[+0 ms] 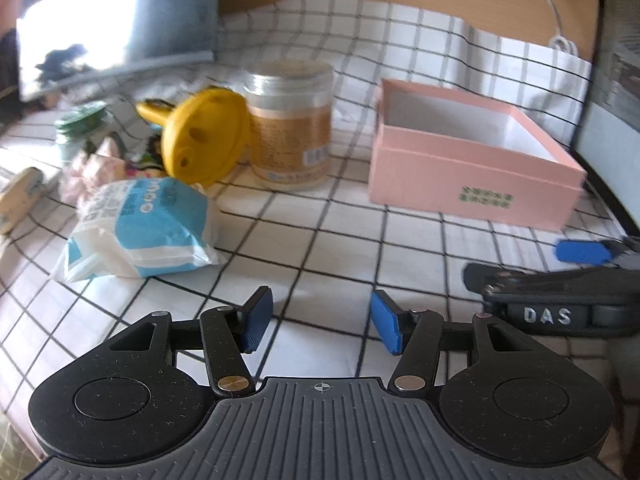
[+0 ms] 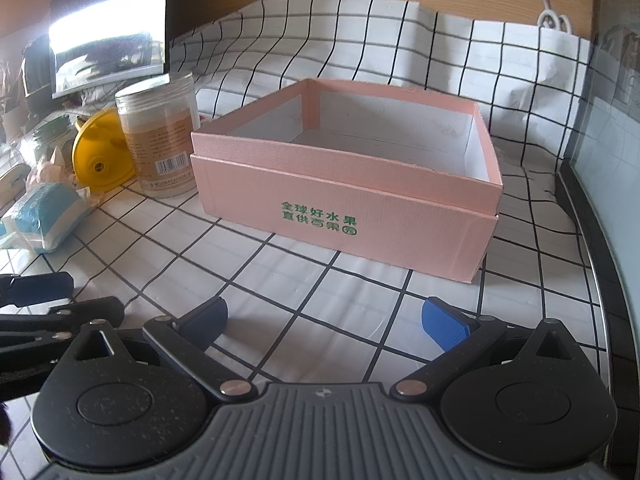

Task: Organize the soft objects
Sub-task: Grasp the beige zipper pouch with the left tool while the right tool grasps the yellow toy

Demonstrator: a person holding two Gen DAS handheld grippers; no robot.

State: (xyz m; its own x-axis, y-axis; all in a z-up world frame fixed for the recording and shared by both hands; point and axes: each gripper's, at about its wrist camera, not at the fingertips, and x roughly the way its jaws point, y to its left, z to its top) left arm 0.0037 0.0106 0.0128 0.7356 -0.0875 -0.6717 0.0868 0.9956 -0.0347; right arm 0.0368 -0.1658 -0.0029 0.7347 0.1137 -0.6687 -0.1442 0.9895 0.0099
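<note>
A soft blue-and-white tissue pack [image 1: 140, 228] lies on the checked cloth, left of and beyond my left gripper [image 1: 322, 322], which is open with nothing between its blue pads. The same tissue pack [image 2: 42, 216] shows at the left edge of the right wrist view. A pink open box [image 1: 472, 160] with a white inside stands at the right; that box [image 2: 348, 188] sits straight ahead of my right gripper [image 2: 324, 322], also open and holding nothing. A crumpled pink-and-white soft item [image 1: 94, 166] lies behind the pack.
A clear jar [image 1: 290, 124] with a tan label stands mid-table, a yellow funnel-like object [image 1: 204, 136] leaning on it. A green spool [image 1: 78, 126] and small clutter lie far left. A monitor [image 1: 100, 24] stands behind. The table's dark edge [image 2: 588, 240] runs along the right.
</note>
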